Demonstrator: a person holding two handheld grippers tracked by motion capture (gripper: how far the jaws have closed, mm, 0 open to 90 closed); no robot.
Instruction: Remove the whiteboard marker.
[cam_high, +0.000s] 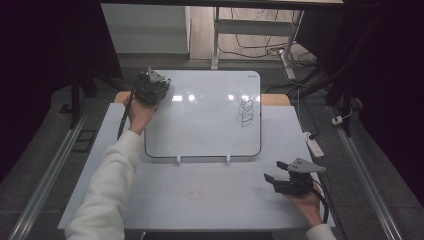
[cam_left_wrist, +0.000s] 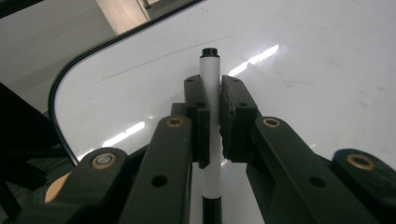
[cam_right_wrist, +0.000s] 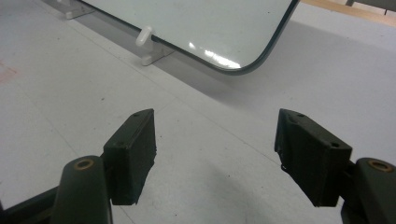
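Okay, I've got my left gripper (cam_high: 156, 82) up in the upper left of the high view, parked over the top left corner of the glossy white rectangular whiteboard with the thin black rim (cam_high: 200, 125), and in the left gripper view its jaws are pinched tight on the slim white marker pen with the black cap (cam_left_wrist: 210, 93). The pen runs straight up the middle of that frame between the two black pads (cam_left_wrist: 236, 116), its black tip poking out just past them toward the top centre, its lower end dropping out at the bottom edge; the pads press on its white barrel from both sides. Behind the pen I see the whiteboard's rounded corner sweeping down the left side of the frame. Over on the board's right half in the high view there's a black scribble of looped lines (cam_high: 245, 113), well apart from the pen. My right gripper (cam_high: 275, 172) sits in the lower right of the high view, over the pale grey table top (cam_high: 200, 195), below the board's lower right corner. In the right gripper view its jaws are spread wide with bare table between them, the board's lower rim and one small white clip foot (cam_right_wrist: 145, 33) near the top of the frame.
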